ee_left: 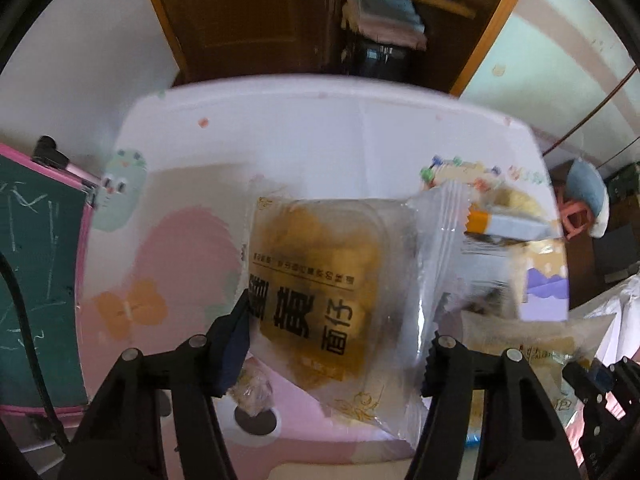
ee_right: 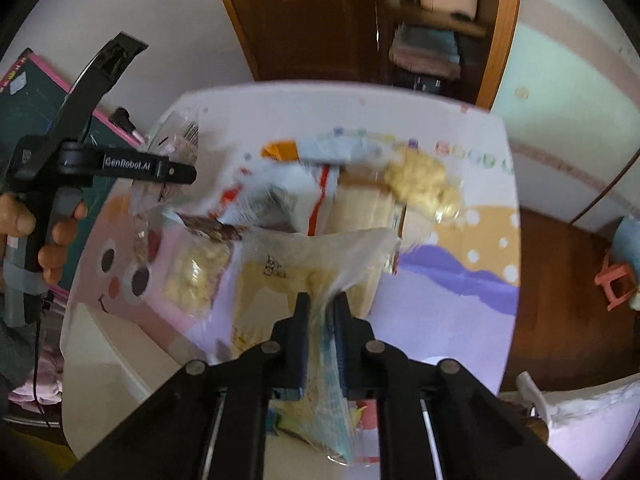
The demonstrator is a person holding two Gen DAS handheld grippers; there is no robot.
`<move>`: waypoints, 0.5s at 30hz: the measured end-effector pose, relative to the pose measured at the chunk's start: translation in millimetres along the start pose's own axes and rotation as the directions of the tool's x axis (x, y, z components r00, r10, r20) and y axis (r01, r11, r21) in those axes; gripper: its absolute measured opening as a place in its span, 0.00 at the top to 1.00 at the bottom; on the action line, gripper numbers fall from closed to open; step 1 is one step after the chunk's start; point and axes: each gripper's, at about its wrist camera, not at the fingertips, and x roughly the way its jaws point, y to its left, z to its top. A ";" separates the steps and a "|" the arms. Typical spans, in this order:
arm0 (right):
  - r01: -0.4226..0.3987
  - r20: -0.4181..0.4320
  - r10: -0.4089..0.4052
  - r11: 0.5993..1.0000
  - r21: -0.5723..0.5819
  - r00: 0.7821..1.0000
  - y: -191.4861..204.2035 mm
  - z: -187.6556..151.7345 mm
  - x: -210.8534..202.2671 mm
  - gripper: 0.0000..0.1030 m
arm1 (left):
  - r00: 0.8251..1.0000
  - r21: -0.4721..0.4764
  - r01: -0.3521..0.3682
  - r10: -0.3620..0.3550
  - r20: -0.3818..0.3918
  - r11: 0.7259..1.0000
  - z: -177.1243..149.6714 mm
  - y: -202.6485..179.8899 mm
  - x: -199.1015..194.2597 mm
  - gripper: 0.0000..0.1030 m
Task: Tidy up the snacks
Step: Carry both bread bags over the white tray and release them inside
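left wrist view first, nearest to us: the left gripper (ee_left: 340, 332) has its jaws about half spread with a clear bag of golden snacks (ee_left: 320, 280) between them. one pad touches the bag's edge on one side, and on the other the toothed finger meets the crinkled film, so we judge it a light hold on a wide, slippery pack. if that film slides, the bag could drop onto the small wrapped snack (ee_left: 252, 394) lying just below the jaws on the patterned table (ee_left: 320, 128). in the right wrist view, the right gripper (ee_right: 322, 320) is pressed together on the thin seam of a pale yellow snack bag (ee_right: 304, 276), which hangs ahead of the jaws. we think a pinch on film alone could tear or let the bag swing into the heap of packets (ee_right: 320, 196) beyond. farther out beside it, a hand (ee_right: 36, 232) holds the other tool.
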 end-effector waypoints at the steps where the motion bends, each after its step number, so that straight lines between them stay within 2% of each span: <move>1: 0.004 0.020 -0.004 1.000 -0.001 1.000 0.0 1.6 -11.9 0.90 | 1.000 0.001 0.006 -0.006 0.023 1.000 -3.1 0.4 -14.2 0.39; 8: 0.024 0.144 -0.023 1.000 -0.004 0.989 16.0 2.8 -76.6 0.91 | 0.987 0.039 0.045 -0.050 0.150 0.998 -33.5 13.8 -110.6 0.39; 15: 0.025 0.254 -0.016 0.999 -0.031 0.967 43.1 -14.2 -148.8 0.91 | 0.965 0.118 0.088 -0.115 0.238 0.989 -96.3 14.8 -196.9 0.39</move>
